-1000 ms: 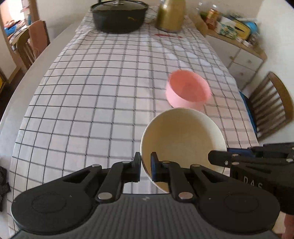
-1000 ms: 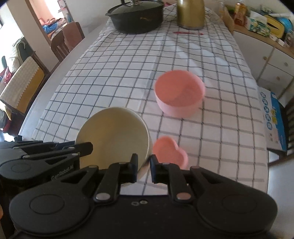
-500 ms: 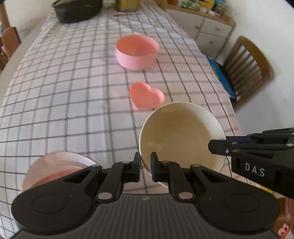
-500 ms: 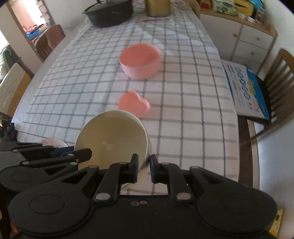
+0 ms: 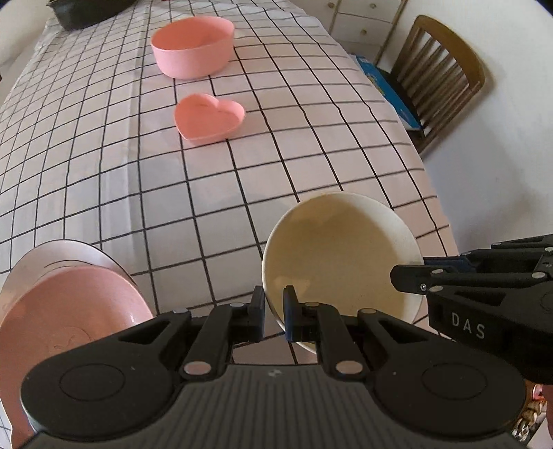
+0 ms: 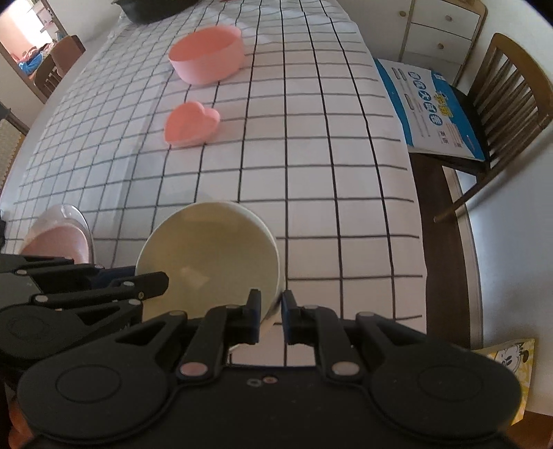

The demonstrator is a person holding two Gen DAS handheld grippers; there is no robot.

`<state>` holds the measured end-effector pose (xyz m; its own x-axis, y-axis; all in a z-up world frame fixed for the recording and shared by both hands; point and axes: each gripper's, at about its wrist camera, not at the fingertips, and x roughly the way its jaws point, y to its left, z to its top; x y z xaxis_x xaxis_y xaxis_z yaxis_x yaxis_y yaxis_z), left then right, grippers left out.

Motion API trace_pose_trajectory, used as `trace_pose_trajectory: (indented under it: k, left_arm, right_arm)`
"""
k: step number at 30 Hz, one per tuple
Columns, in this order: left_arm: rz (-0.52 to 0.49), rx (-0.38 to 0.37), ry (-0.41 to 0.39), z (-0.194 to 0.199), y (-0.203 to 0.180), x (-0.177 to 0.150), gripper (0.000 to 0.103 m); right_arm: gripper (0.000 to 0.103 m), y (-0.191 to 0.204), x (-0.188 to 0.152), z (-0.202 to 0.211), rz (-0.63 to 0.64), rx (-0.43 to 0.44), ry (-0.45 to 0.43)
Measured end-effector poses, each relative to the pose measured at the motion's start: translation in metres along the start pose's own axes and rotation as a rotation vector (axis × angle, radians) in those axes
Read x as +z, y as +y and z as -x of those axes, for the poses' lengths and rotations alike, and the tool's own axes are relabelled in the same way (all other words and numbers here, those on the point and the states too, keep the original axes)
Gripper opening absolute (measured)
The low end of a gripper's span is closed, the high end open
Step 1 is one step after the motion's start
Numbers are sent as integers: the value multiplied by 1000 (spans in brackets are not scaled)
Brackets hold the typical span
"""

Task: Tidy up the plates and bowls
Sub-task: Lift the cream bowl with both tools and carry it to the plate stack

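A cream bowl (image 5: 340, 255) (image 6: 211, 255) hangs over the near end of the checked table, held by both grippers. My left gripper (image 5: 274, 311) is shut on its left rim, and my right gripper (image 6: 271, 312) is shut on its right rim. To the near left, a pink plate (image 5: 69, 307) (image 6: 57, 241) lies stacked on a pale plate (image 5: 65, 255). Farther off stand a pink heart-shaped dish (image 5: 209, 115) (image 6: 191, 121) and a round pink bowl (image 5: 191, 45) (image 6: 207, 53).
The checked tablecloth (image 5: 103, 138) covers the table. A dark pot (image 5: 86, 10) stands at the far end. On the right stand a wooden chair (image 6: 508, 103) with a blue-and-white box (image 6: 432, 107) on its seat and white drawers (image 6: 442, 27).
Both grippers have carried the cream bowl back toward the near end of the table and lower. The stacked plates have come into view at the near left, and the pink bowl and heart dish look closer.
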<state>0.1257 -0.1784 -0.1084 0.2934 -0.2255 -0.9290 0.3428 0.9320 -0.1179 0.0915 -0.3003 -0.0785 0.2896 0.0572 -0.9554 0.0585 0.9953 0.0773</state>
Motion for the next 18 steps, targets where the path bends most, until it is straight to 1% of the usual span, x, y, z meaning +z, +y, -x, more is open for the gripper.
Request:
trace_pose_trajectory:
  k: [10,13,15,18]
  left_arm:
    - [-31,0,-9,0,-3,0,10]
    - [-8,-19,6,-2,3,2,10]
    - [4,-21,7,-1,5,2,10]
    - [0,-21,-11,5,6,2,10]
  right_arm:
    - [10,-5,-5,-4,-14,2,15]
    - [14,-7,-3,-4,-26,19,18]
    - [19,-8,-3,-3,-27,14,14]
    - [21,-9,-3,2,-29,5,1]
